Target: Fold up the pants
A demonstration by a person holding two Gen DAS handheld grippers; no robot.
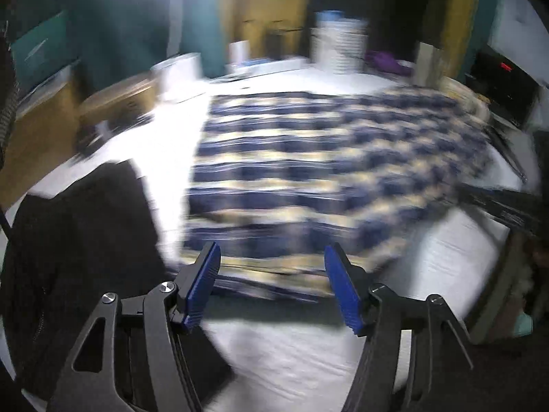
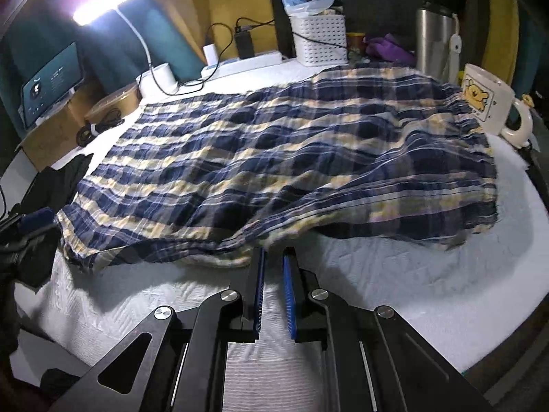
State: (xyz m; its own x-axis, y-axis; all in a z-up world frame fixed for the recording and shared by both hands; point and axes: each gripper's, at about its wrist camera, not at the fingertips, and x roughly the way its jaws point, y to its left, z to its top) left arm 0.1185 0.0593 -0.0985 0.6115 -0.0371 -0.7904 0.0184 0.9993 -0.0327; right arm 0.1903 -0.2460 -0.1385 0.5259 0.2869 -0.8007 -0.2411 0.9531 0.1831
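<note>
Risk, left side: your left gripper (image 1: 272, 285) hangs with its jaws wide apart and nothing between them. That view is smeared, so a hasty closure there could miss the hem or catch the black garment (image 1: 79, 257) to its left.

Risk, right side: the mug (image 2: 487, 103) stands ahead and to the right of your right gripper (image 2: 274, 288), touching the pants' (image 2: 274, 158) far edge; dragging the cloth could tip it.

The right jaws stand nearly together, a narrow gap showing, their tips at the near hem. Whether they pinch fabric, I cannot tell.

The pants lie spread just ahead of both grippers on the white cover (image 2: 394, 285).
</note>
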